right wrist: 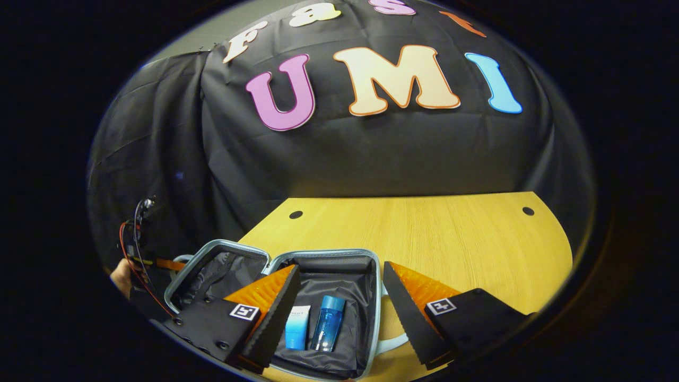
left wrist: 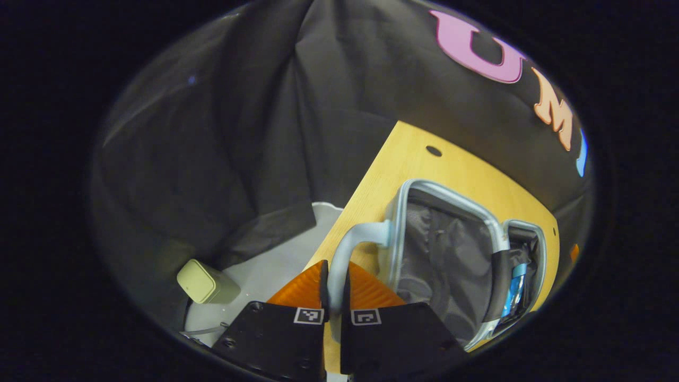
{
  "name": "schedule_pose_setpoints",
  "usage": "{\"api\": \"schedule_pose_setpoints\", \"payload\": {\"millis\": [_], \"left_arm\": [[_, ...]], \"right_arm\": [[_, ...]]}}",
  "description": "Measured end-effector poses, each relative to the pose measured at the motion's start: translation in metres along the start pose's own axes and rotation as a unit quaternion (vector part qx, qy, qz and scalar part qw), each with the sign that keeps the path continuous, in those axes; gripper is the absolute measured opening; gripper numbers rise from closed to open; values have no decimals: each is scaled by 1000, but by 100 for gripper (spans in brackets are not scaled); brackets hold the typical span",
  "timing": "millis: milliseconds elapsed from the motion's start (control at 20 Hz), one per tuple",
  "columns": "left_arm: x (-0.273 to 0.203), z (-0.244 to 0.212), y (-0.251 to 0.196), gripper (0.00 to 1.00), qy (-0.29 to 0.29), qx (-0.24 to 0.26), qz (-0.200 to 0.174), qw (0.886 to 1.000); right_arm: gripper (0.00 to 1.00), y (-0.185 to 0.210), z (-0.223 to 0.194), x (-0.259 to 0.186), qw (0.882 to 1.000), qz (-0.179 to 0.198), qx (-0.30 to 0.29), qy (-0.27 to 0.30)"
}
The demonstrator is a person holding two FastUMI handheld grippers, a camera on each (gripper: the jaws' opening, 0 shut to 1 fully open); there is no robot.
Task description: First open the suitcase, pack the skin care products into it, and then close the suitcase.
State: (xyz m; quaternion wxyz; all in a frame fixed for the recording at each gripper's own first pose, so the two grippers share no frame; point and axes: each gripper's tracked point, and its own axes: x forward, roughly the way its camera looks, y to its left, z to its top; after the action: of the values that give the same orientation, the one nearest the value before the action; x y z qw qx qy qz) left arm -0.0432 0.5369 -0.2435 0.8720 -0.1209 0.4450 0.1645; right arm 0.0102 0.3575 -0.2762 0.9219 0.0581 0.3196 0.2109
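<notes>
Left gripper view: the left gripper (left wrist: 335, 289) is seen closed on the pale handle (left wrist: 347, 249) of the suitcase (left wrist: 445, 265), both fingers pressed against the handle where it curves down between them. The suitcase lies open on the wooden table (left wrist: 419, 159), its grey-lined half (left wrist: 443, 257) nearest the handle and the second half beyond it, where a blue item is glimpsed at the far edge. Beside the table, lower down, a small pale green box (left wrist: 199, 281) is seen on a light surface. In the right gripper view, the right gripper (right wrist: 339, 305) is held wide open above the open suitcase (right wrist: 318, 260), nothing being touched by its fingers. Between the fingers, two skin care products are seen lying side by side in the right-hand compartment: a white and blue tube (right wrist: 297, 327) and, just beside it, a blue bottle (right wrist: 328, 323). The other compartment (right wrist: 220, 276) is raised at an angle on the left. At the far left of this view, the left gripper (right wrist: 154, 276), with red and black wires on it, is seen at the suitcase's raised side, and part of a hand (right wrist: 123, 277) is visible behind it. The table (right wrist: 451, 239) stretches beyond the suitcase to the black cloth wall.
</notes>
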Motion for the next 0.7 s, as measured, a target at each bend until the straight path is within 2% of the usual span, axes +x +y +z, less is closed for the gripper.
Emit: {"api": "schedule_pose_setpoints", "payload": {"millis": [250, 450, 700], "left_arm": [[-69, 54, -52, 2, -74, 43, -16, 996], [-100, 76, -104, 2, -112, 91, -23, 989], [-141, 100, -188, 2, -160, 114, -87, 977]], "right_arm": [[98, -18, 7, -20, 1000, 23, 11, -11], [98, -42, 19, -43, 999, 31, 23, -25], [98, -74, 36, -73, 999, 24, 20, -42]]}}
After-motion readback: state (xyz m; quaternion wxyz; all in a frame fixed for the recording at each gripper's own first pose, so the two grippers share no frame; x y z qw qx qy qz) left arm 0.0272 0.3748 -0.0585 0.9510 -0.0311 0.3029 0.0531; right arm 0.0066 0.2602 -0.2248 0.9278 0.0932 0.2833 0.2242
